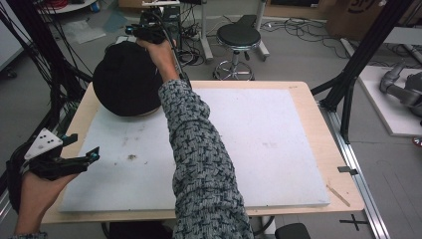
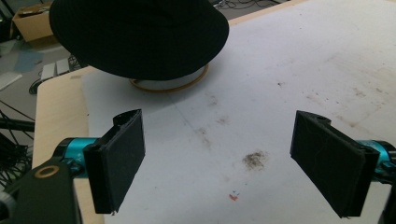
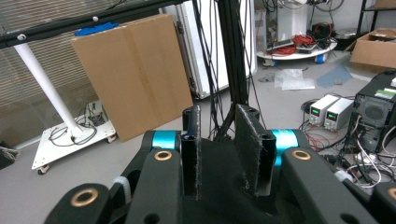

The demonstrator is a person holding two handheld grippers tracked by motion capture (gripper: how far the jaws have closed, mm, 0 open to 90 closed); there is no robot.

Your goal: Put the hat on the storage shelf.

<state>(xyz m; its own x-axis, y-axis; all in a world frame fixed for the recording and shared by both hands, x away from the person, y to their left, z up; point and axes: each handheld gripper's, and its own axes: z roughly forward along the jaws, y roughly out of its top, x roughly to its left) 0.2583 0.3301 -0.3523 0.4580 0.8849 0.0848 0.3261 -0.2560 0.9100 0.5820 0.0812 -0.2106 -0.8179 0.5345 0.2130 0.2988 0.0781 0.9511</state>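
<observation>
My right gripper [image 1: 144,34] pinches the black hat [image 1: 127,77] at its crown, far-left; my left gripper [image 1: 82,159], jaws wide apart, sits nearer me.

The worktop [image 1: 308,99] was pale wood, and a large white board [image 1: 259,144] lay flat on it, covering all but a narrow border of bare wood. The board carried brownish smudges, the darkest a small patch [image 1: 132,157] toward the lower left of the high view. At the upper left of that view a black hat [image 1: 127,77] sat on a round, wood-rimmed white base [image 2: 168,85] on the board's corner.
</observation>
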